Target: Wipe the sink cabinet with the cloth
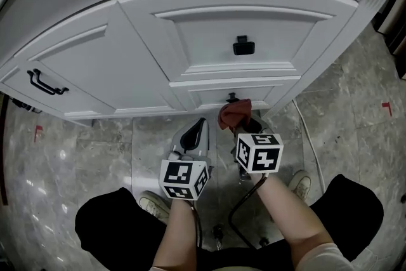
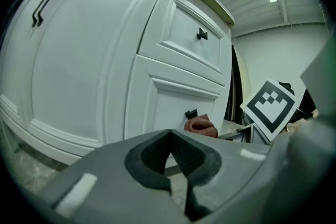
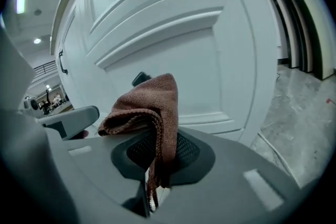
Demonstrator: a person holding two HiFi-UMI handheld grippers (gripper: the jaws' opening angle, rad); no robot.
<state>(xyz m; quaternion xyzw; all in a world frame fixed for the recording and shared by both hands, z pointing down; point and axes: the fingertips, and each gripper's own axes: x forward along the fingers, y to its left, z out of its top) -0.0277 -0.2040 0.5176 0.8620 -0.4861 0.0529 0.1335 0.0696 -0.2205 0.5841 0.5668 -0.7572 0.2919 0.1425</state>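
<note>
A white sink cabinet (image 1: 209, 41) with panelled doors and drawers fills the upper half of the head view. My right gripper (image 1: 244, 127) is shut on a reddish-brown cloth (image 1: 235, 112), held just in front of the lowest drawer's black knob (image 1: 232, 97). In the right gripper view the cloth (image 3: 152, 107) bunches above the jaws and hangs down between them. My left gripper (image 1: 195, 134) hovers lower left of the cloth, shut and empty; its jaws (image 2: 173, 165) meet with nothing between. The cloth (image 2: 201, 125) shows near the knob (image 2: 190, 114) in that view too.
A black handle (image 1: 45, 83) sits on the left door and a black knob (image 1: 243, 46) on the upper drawer. Grey marble floor (image 1: 76, 155) spreads below the cabinet. A person's shoes (image 1: 152, 203) and dark trousers are near the bottom. A thin cable (image 1: 311, 149) runs across the floor at right.
</note>
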